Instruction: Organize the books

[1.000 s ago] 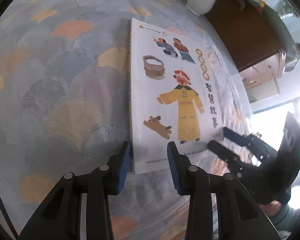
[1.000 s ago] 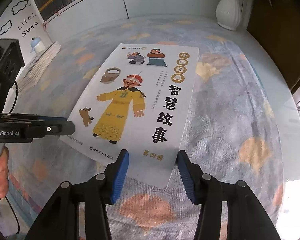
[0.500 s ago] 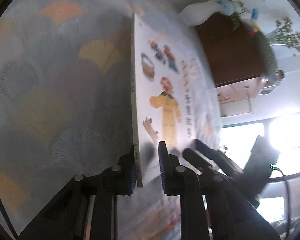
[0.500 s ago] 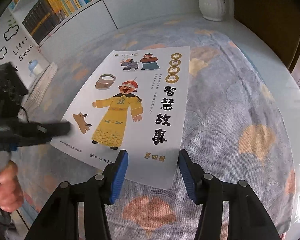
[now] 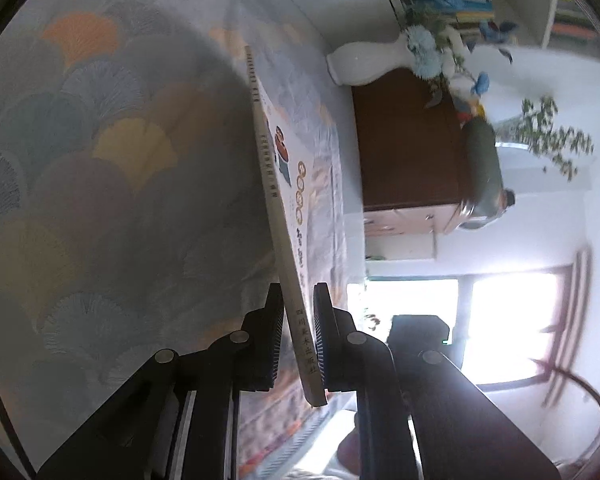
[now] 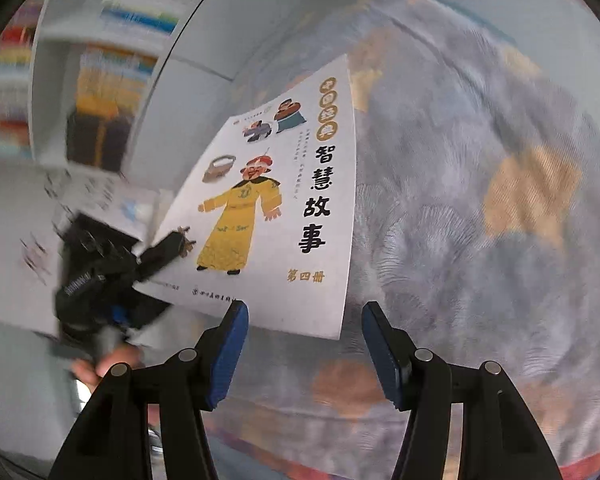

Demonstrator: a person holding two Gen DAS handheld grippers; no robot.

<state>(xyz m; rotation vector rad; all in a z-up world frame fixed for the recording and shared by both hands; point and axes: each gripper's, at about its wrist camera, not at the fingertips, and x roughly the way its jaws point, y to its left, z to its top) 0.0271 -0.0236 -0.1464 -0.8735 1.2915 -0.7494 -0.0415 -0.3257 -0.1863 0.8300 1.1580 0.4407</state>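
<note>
Fan-patterned cloth in grey, blue and orange covers the surface, and blurred bookshelves fill the background at 10 o'clock in the right wrist view. On the cloth sits a white picture book with a yellow-robed figure and bold black characters on its cover. Its spine side is lifted off the cloth, while the far long edge seems to rest on the cloth. The left tool is clenched on the book's spine edge near the lower corner, pads pressed to both covers; from the right wrist view it reaches in from 8 o'clock, with a hand below it. The right tool hangs just short of the book's bottom edge at 6 o'clock, its blue-padded jaws opening with nothing between them. A white vase of blue flowers stands at 1 o'clock beside a brown cabinet.
</note>
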